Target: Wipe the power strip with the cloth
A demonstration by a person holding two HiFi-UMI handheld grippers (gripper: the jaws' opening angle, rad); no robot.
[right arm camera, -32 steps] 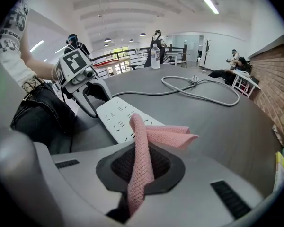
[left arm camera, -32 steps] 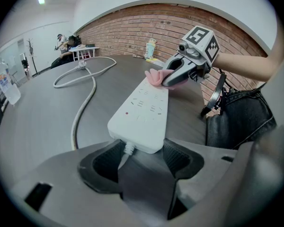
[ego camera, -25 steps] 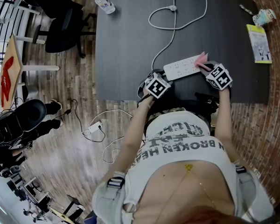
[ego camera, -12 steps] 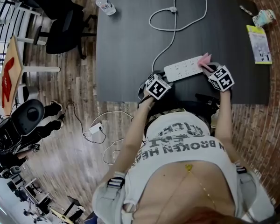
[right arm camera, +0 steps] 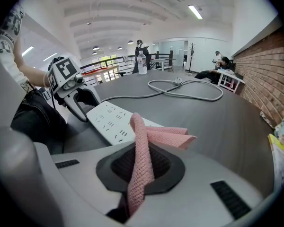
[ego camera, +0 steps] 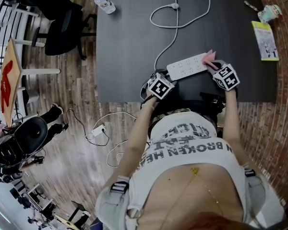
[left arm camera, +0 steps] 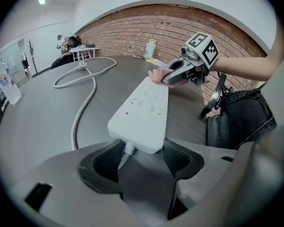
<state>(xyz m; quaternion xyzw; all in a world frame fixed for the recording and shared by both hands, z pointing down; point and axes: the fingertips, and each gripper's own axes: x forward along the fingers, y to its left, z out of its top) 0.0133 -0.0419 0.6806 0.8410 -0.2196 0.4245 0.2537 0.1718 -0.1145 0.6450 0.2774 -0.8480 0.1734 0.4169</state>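
Note:
A white power strip [ego camera: 187, 66] lies on the dark table [ego camera: 129, 47] near its front edge, and its white cable [ego camera: 175, 18] loops away toward the far side. My left gripper [ego camera: 169, 76] is shut on the strip's cable end; in the left gripper view that end [left arm camera: 144, 109] sits between the two pads. My right gripper [ego camera: 214, 66] is shut on a pink cloth [right arm camera: 144, 148]. The cloth's folded end [ego camera: 210, 58] rests on the strip's right end [right arm camera: 113, 122]. The right gripper [left arm camera: 177, 74] faces the left gripper [right arm camera: 78, 98] across the strip.
A water bottle [ego camera: 102, 3] stands at the table's far left corner. At the far right lie a yellow booklet [ego camera: 265, 40] and a small cup [ego camera: 270, 13]. A black chair [ego camera: 62, 23] stands left of the table. The person's body is close against the table's front edge.
The right gripper with the cloth has shifted slightly at the strip's right end. The left gripper has kept its hold on the cable end.

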